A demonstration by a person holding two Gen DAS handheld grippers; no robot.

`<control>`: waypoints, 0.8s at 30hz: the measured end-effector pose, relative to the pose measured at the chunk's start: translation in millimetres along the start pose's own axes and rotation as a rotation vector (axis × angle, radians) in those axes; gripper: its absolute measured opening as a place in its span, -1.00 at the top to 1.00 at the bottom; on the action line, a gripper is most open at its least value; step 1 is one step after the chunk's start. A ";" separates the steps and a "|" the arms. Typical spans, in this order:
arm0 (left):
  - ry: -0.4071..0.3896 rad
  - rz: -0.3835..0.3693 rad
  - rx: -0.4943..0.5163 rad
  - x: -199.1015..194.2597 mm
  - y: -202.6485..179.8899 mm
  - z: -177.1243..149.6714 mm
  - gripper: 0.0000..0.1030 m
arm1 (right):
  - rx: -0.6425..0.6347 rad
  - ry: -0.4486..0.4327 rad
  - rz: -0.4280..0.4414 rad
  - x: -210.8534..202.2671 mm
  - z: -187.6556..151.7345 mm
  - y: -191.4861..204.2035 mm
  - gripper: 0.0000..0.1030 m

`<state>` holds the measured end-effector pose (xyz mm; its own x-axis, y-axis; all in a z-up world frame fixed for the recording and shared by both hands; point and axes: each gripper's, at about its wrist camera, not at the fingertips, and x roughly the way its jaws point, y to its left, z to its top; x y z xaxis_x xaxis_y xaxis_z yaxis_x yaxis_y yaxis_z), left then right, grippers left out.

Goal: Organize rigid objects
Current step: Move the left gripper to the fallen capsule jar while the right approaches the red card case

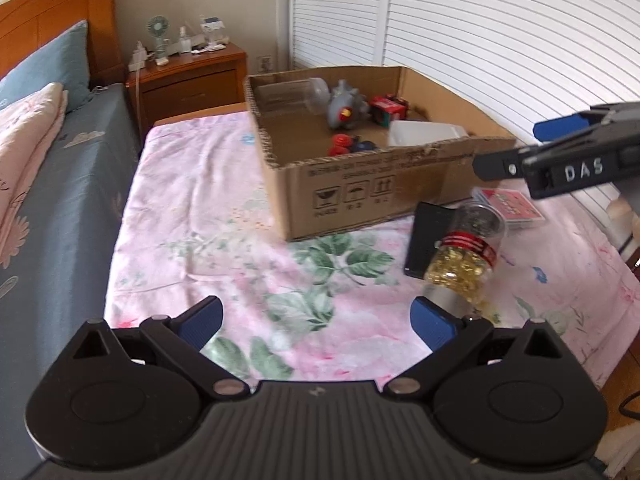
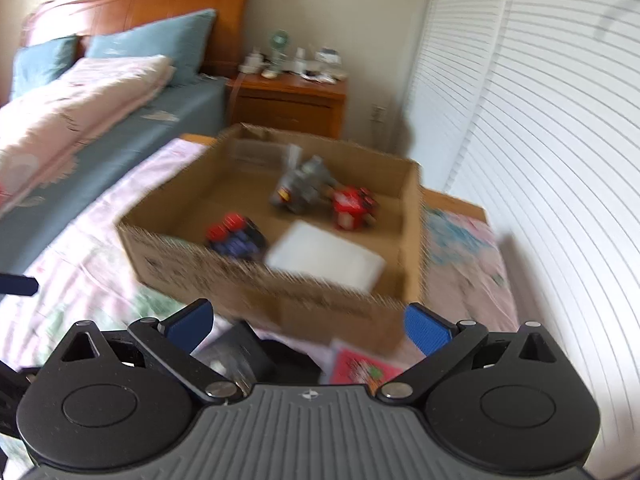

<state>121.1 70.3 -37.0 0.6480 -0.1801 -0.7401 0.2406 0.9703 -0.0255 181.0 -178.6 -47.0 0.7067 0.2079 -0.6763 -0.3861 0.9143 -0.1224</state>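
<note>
A cardboard box [image 1: 360, 188] sits on the floral sheet and holds a clear jar [image 1: 292, 94], a grey toy [image 1: 346, 108], a red toy car [image 1: 388, 109], a white container [image 1: 424, 133] and red and blue toys [image 1: 348, 145]. In front of the box lie a clear bottle of yellow capsules [image 1: 466, 254], a black flat object [image 1: 426, 240] and a red card box [image 1: 510, 206]. My left gripper [image 1: 318, 326] is open and empty, low over the sheet, left of the bottle. My right gripper [image 2: 308, 326] is open and empty above the box's near wall [image 2: 256, 280].
A bed with blue sheet [image 1: 68, 184] and pillows lies to the left. A wooden nightstand [image 1: 188, 80] with a small fan stands behind. White louvred doors [image 1: 500, 40] fill the right side. The right gripper's body [image 1: 576, 160] hangs above the card box.
</note>
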 end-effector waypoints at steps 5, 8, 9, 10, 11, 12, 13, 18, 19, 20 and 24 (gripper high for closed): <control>0.022 -0.052 0.053 9.3 -20.7 1.1 -0.94 | 0.049 0.025 -0.013 -0.1 -20.9 -18.9 -1.00; 0.042 -0.068 0.087 18.2 -33.0 1.3 -0.94 | 0.084 0.042 -0.021 3.9 -27.5 -29.3 -1.00; 0.053 -0.071 0.096 22.3 -36.5 1.0 -0.94 | 0.090 0.050 -0.022 6.7 -29.5 -31.5 -1.00; 0.066 -0.073 0.106 26.6 -39.9 0.6 -0.94 | 0.094 0.058 -0.022 8.8 -31.2 -32.0 -1.00; 0.076 -0.073 0.112 30.2 -42.6 -0.2 -0.94 | 0.092 0.065 -0.019 11.1 -32.5 -31.7 -1.00; 0.085 -0.071 0.116 33.3 -44.5 -0.9 -0.94 | 0.088 0.070 -0.014 12.9 -33.8 -30.8 -1.00; 0.096 -0.068 0.120 36.7 -45.7 -1.8 -0.94 | 0.084 0.072 -0.006 14.2 -34.8 -29.5 -1.00; 0.125 -0.033 0.112 41.8 -40.1 -5.9 -0.94 | 0.065 0.088 0.047 16.6 -37.9 -21.9 -1.00; 0.127 -0.023 0.107 41.3 -36.5 -6.3 -0.94 | 0.064 0.094 0.064 17.1 -38.4 -20.2 -1.00; 0.128 -0.010 0.100 40.2 -32.5 -6.6 -0.94 | 0.063 0.100 0.078 17.7 -39.8 -18.5 -1.00; 0.124 0.039 0.057 37.9 -13.9 -4.4 -0.94 | 0.054 0.132 0.122 21.3 -46.4 -12.1 -1.00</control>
<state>139.2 50.7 -67.7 0.5644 -0.1175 -0.8171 0.2596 0.9649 0.0406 173.3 -201.3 -93.6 0.5713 0.2745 -0.7735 -0.4297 0.9030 0.0031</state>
